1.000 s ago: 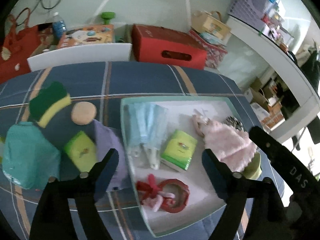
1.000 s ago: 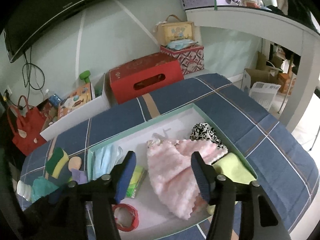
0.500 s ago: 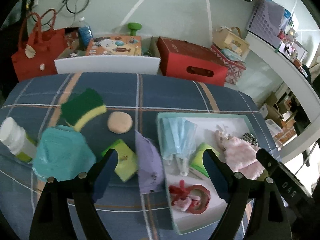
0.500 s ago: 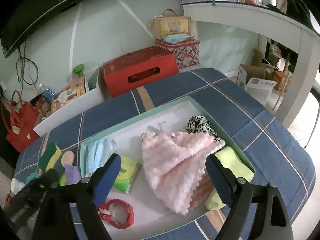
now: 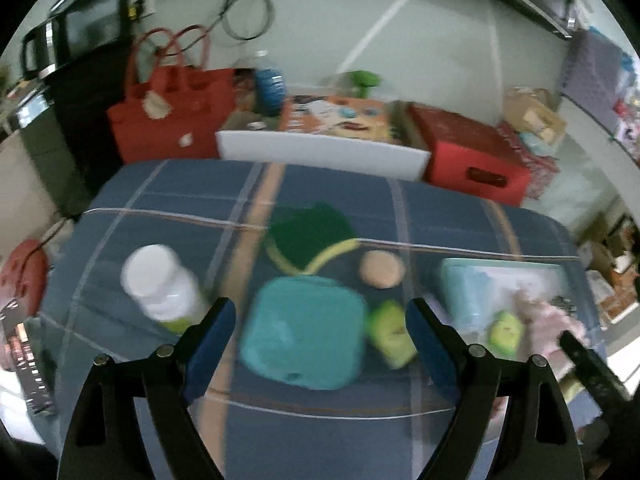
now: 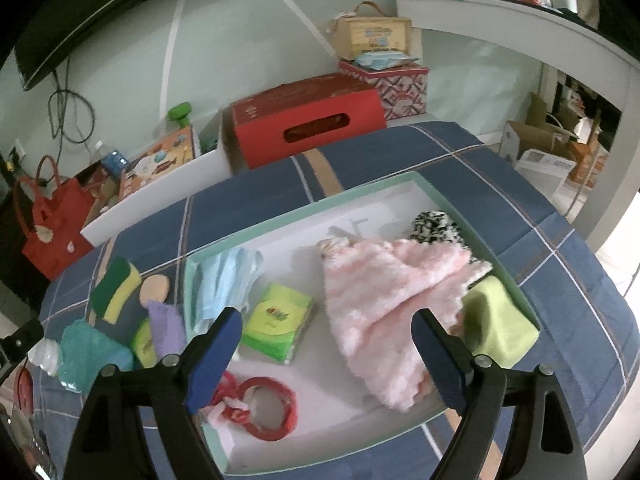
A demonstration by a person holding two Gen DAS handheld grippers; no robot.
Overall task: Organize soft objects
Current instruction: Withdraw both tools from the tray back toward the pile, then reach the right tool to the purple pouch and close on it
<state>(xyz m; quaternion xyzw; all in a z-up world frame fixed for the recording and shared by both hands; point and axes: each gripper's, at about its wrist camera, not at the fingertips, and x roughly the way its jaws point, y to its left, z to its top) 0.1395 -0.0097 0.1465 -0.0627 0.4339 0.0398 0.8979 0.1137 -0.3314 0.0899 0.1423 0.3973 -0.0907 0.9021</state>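
Observation:
My left gripper (image 5: 320, 312) hangs open over a teal pouch (image 5: 304, 332) on the blue checked tablecloth, with nothing between its fingers. Around the pouch lie a green-and-yellow sponge (image 5: 308, 240), a beige round puff (image 5: 382, 269), a green tissue pack (image 5: 390, 332) and a white bottle (image 5: 160, 284). This view is blurred. My right gripper (image 6: 328, 318) is open above the mint-rimmed tray (image 6: 304, 208). Below it a pink fluffy cloth (image 6: 384, 300) lies loose in the tray, beside blue masks (image 6: 224, 280), a green tissue pack (image 6: 278, 320), a red ring (image 6: 268, 404) and a yellow-green cloth (image 6: 496, 324).
A purple cloth (image 6: 166, 326) lies just left of the tray. Behind the table stand a red box (image 6: 304, 120), a white bin (image 6: 160, 196) and a red bag (image 5: 172, 116). The table's right edge drops off past the tray.
My left gripper swung left from over the tray to over the teal pouch. My right gripper's jaws widened around the pink cloth, which now lies spread in the tray.

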